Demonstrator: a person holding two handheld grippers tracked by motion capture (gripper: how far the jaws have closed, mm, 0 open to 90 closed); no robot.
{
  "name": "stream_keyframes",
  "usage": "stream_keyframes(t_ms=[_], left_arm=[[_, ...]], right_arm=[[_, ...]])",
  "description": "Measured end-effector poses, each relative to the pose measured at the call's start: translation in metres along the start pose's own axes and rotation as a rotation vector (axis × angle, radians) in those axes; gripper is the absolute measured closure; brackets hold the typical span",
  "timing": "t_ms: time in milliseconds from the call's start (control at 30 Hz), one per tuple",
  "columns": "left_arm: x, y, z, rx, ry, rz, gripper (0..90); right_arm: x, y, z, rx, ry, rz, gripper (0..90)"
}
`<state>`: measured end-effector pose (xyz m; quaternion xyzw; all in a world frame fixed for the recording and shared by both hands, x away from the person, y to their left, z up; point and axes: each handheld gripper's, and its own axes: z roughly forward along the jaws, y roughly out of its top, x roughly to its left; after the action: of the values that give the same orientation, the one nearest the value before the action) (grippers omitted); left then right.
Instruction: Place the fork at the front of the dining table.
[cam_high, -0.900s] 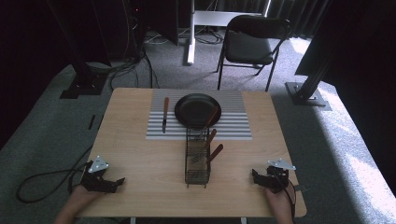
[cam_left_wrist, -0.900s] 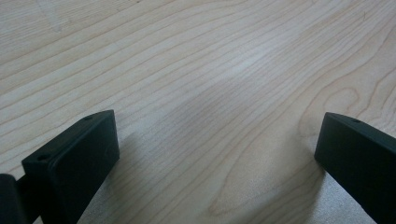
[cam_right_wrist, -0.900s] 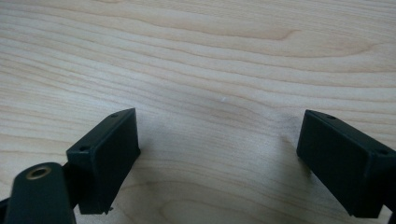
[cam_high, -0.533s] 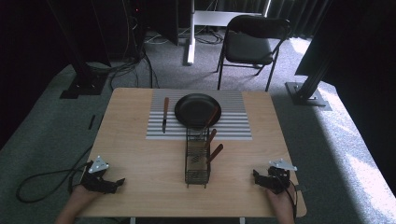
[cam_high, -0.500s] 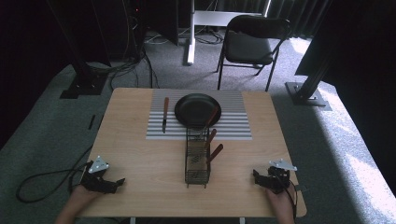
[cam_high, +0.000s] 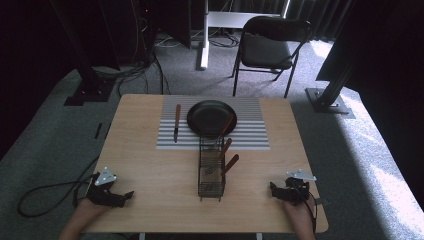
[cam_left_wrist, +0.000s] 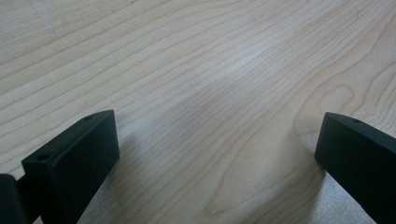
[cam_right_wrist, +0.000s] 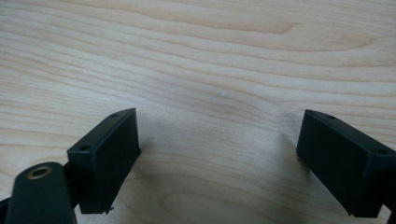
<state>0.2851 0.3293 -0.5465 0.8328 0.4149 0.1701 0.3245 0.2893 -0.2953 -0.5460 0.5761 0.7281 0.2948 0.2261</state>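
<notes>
A black wire caddy (cam_high: 211, 172) stands in the middle of the wooden table (cam_high: 150, 165) and holds several wooden-handled utensils (cam_high: 230, 164). Behind it a black round plate (cam_high: 209, 117) rests on a striped grey placemat (cam_high: 250, 131), with a wooden-handled knife (cam_high: 176, 122) lying at the mat's left edge. My left gripper (cam_high: 125, 195) rests on the table near the front left corner, open, with bare wood between its jaws (cam_left_wrist: 217, 154). My right gripper (cam_high: 273, 190) rests near the front right corner, open too, over bare wood (cam_right_wrist: 217, 158).
A black folding chair (cam_high: 267, 47) stands behind the table on grey carpet. Dark stands and cables sit at the back left, and a metal post base (cam_high: 327, 100) at the right. A cable (cam_high: 45, 192) trails off the table's left side from my left gripper.
</notes>
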Motion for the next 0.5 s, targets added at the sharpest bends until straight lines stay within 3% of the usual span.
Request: stream_keyframes(t_ms=[100, 200, 400, 500], left_arm=[[0.000, 0.000, 0.000, 0.000, 0.000, 0.000, 0.0], [0.000, 0.000, 0.000, 0.000, 0.000, 0.000, 0.0], [0.000, 0.000, 0.000, 0.000, 0.000, 0.000, 0.0], [0.000, 0.000, 0.000, 0.000, 0.000, -0.001, 0.0]], right_arm=[[0.007, 0.001, -0.003, 0.027, 0.005, -0.002, 12.7], [0.014, 0.003, -0.006, 0.050, 0.039, -0.003, 13.6], [0.024, 0.009, -0.015, 0.039, 0.080, -0.005, 15.7], [0.034, 0.016, -0.028, 0.018, 0.132, -0.008, 16.0]])
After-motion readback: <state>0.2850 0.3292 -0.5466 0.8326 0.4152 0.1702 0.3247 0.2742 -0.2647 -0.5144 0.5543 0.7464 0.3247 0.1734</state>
